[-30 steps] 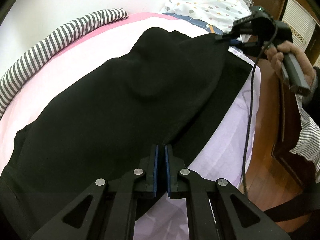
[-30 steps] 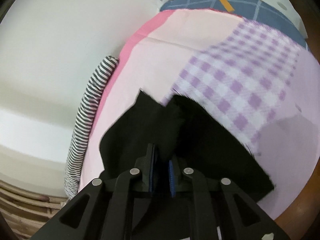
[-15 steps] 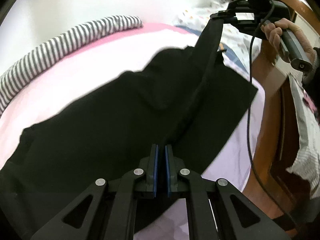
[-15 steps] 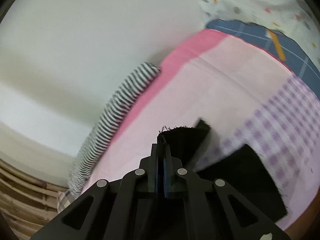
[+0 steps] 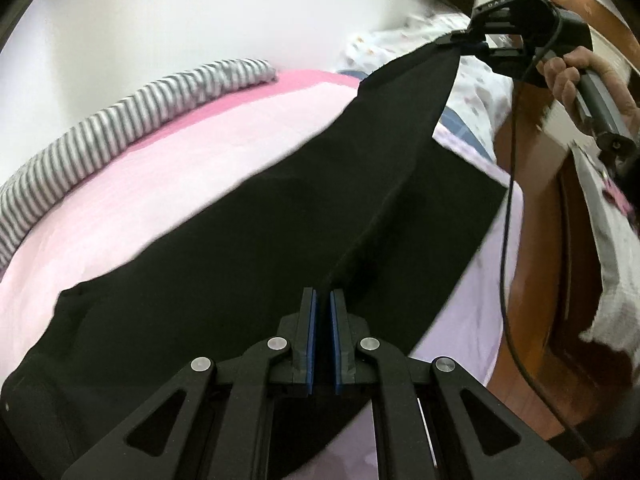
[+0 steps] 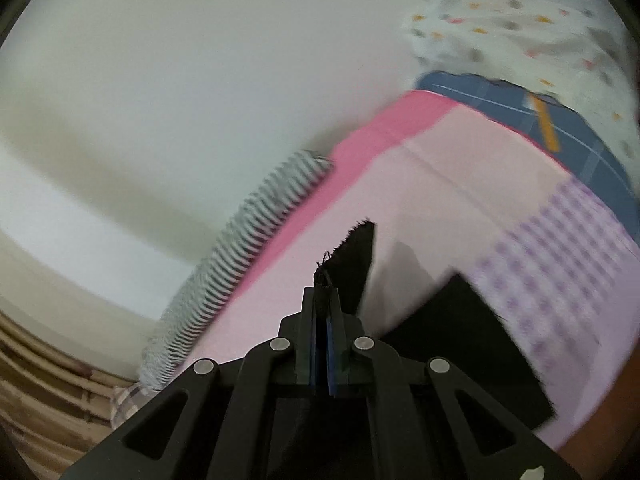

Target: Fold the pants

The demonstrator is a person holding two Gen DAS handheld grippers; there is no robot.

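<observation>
Black pants (image 5: 248,264) lie across a pink sheet (image 5: 168,168) on a bed. My left gripper (image 5: 322,300) is shut on the near edge of the pants, at the crotch end. My right gripper (image 5: 460,40), seen far right in the left wrist view, is shut on the hem of one leg and holds it high, so that leg hangs taut between the grippers. In the right wrist view the right gripper (image 6: 323,292) pinches the frayed hem (image 6: 352,260); the other leg (image 6: 472,344) lies flat on the bed below.
A striped grey-and-white bolster (image 5: 120,120) runs along the wall side of the bed. A dotted white quilt (image 6: 520,20) over a blue checked cloth (image 6: 560,128) lies at the far end. A wooden floor and cabinet (image 5: 560,240) are on the right. A black cable (image 5: 508,200) hangs from the right gripper.
My right gripper has risen and pulled back with the pant-leg hem, lifting that leg off the bed and stretching it. My left gripper keeps its hold in place.
</observation>
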